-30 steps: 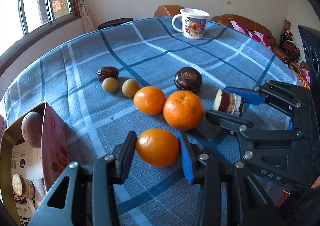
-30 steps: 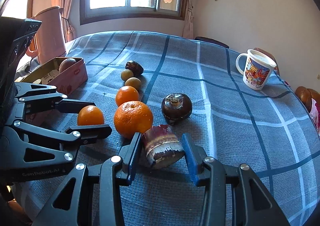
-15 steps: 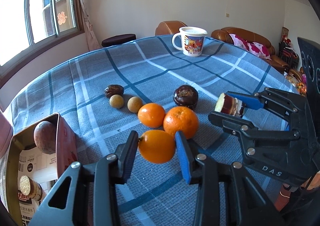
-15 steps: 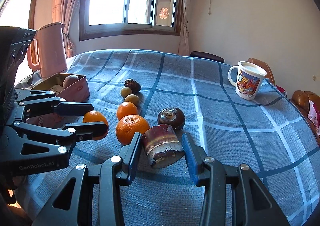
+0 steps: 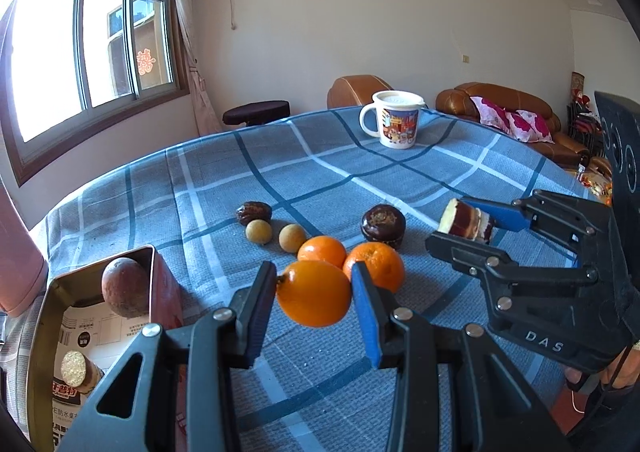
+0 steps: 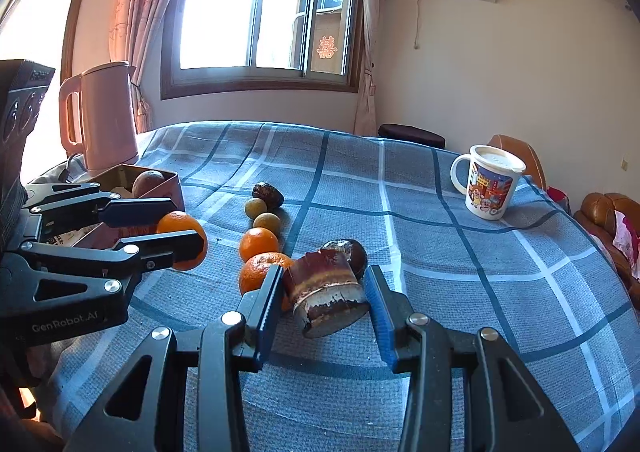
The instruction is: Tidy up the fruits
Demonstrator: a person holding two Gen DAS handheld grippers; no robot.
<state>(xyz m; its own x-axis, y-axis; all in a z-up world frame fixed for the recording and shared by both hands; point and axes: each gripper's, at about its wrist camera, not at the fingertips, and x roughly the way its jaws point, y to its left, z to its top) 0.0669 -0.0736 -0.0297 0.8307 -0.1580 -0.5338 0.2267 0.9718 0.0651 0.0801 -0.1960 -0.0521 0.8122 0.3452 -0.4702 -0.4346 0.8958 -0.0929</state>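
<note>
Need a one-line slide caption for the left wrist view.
Left gripper holds an orange above the checked tablecloth, beside the open tin; right gripper holds a brown chunk.

Three oranges (image 5: 313,293), two longans (image 5: 259,231), one mug (image 5: 396,124)

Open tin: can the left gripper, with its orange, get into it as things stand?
Probably yes. The left gripper grips the orange clear of the cloth, the tin lies open beside it, and nothing stands between.

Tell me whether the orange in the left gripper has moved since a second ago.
Yes. The orange, clamped in the left gripper, has lifted off the tablecloth and now overlaps the two resting oranges.
</note>
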